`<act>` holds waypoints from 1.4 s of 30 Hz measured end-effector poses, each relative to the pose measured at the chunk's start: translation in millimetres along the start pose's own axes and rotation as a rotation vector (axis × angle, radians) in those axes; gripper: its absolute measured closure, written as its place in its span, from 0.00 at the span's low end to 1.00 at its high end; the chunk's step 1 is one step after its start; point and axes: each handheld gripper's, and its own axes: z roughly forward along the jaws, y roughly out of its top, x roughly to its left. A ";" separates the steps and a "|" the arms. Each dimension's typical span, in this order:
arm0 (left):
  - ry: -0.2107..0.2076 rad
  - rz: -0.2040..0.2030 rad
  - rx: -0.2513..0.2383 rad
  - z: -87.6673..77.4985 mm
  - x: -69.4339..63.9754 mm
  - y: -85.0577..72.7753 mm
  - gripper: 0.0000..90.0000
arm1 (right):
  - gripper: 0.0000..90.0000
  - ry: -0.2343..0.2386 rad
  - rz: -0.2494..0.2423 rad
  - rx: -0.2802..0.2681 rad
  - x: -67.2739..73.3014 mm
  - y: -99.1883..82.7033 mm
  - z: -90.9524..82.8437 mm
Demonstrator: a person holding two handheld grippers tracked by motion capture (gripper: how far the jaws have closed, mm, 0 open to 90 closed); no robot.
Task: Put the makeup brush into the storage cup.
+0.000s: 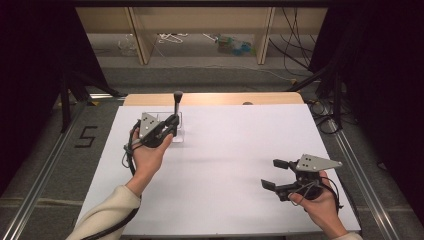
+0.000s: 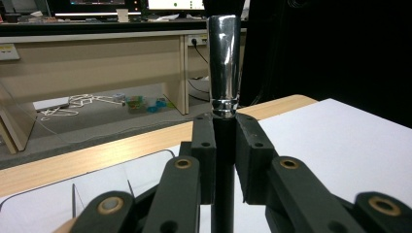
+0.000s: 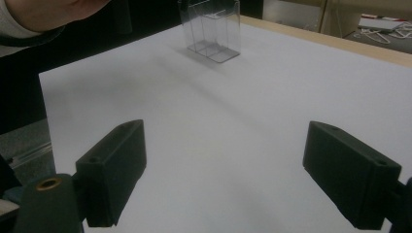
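Up close, the right gripper [image 1: 274, 173] hangs over bare white table [image 1: 235, 150] near the person's side, jaws wide apart with nothing between them. It is idle, well apart from the work.

Farther out, the left gripper [image 2: 225, 133] is clamped on the black shaft of a tall brush-like tool [image 2: 224, 73] with a shiny chrome upper section. In the high view the tool [image 1: 177, 102] stands upright at the clear plastic holder [image 1: 179, 131] near the far left of the white sheet; I cannot tell whether its foot sits inside a compartment or hovers just above one.

My worry is the holder. It looks light and thin-walled, and nothing pins it down. If the tool goes in or comes out at a tilt, the shaft could catch a divider and drag or tip the whole box. The free gripper is too far off to steady it. The grip is also low on a smooth round shaft, so the top-heavy chrome end might swing between the pads if the hand turns quickly.

As for writing: beyond the table, on the floor to the left, a large dark "5" [image 1: 86, 136] is marked out. No brand or label can be read on the tool, holder or grippers; the monitors seen from the left gripper view are too small to read.
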 end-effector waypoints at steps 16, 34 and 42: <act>0.003 0.004 -0.010 5.4 2.1 4.2 0.88 | 0.18 -0.006 0.011 0.016 0.5 0.4 -1.9; 0.009 0.014 -0.026 10.6 4.7 8.8 0.88 | 0.18 -0.012 0.002 0.017 -0.1 0.3 -2.2; 0.010 0.010 -0.031 12.2 5.3 10.1 0.88 | 0.18 -0.008 0.004 0.016 0.2 0.4 -2.3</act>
